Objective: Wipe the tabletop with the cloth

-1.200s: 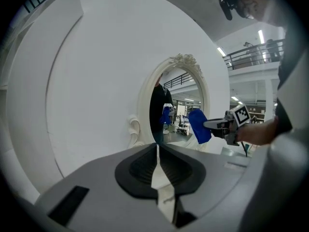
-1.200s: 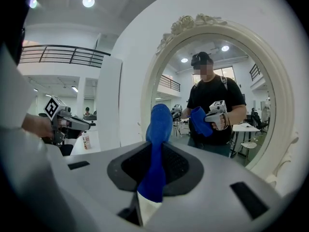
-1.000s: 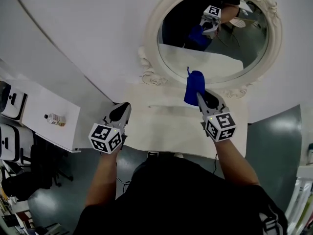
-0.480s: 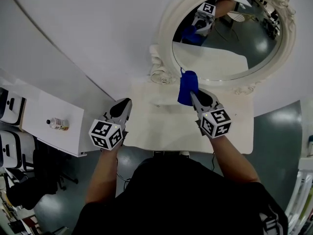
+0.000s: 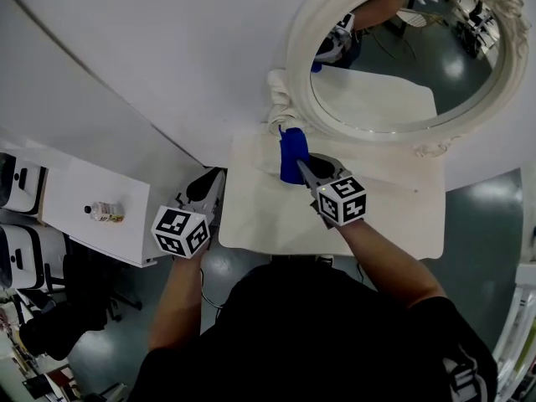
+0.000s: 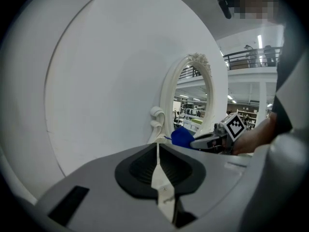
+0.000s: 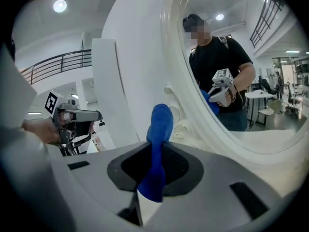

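The blue cloth stands bunched up at the far left of the white tabletop, near the foot of the mirror frame. My right gripper is shut on the cloth, which sticks up from between its jaws, and the right gripper points at the mirror. My left gripper hangs off the table's left edge. In its own view the left gripper is shut on nothing, and it sees the cloth ahead.
A large oval mirror in an ornate white frame leans against the wall behind the table. To the left stands a lower white desk with a small bottle. Grey floor lies to the right of the table.
My right gripper has carried the cloth leftward along the back of the table toward the foot of the mirror frame. The left gripper has stayed about where it was.
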Demonstrator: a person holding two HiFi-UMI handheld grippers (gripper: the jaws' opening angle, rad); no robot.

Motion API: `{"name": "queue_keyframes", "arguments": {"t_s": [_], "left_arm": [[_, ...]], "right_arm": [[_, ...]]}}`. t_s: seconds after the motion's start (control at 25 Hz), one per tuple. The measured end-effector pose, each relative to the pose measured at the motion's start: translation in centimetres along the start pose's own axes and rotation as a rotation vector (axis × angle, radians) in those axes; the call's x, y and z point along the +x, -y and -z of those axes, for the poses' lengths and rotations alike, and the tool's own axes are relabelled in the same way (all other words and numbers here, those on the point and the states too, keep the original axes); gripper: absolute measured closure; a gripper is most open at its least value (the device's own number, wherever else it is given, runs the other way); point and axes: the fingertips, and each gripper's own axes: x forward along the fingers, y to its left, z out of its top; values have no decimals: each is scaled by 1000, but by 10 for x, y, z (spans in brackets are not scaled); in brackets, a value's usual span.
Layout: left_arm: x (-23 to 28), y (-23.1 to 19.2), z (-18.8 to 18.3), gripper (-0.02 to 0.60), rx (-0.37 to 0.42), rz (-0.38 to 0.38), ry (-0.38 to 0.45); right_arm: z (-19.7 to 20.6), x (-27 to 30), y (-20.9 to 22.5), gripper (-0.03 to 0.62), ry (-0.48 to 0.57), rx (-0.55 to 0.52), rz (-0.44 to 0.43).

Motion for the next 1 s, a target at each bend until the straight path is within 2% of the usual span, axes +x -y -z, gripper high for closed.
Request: {"name": "queue_keyframes", "arguments": {"t_s": [0.2, 0.52, 0.72, 1.0], "left_arm": [[-3, -10, 12, 557, 15, -19, -28], [-7, -26, 30, 557, 12, -30, -66], [-7, -29, 39, 557, 20, -18, -96], [-8, -32, 57, 557, 20, 0, -145]], "right_arm": [[37, 41, -17, 545, -89, 27, -57], [111, 104, -47, 545, -262, 129, -139], [160, 130, -71, 545, -369, 139, -181], [199, 164, -92, 545, -437, 201, -237]]}}
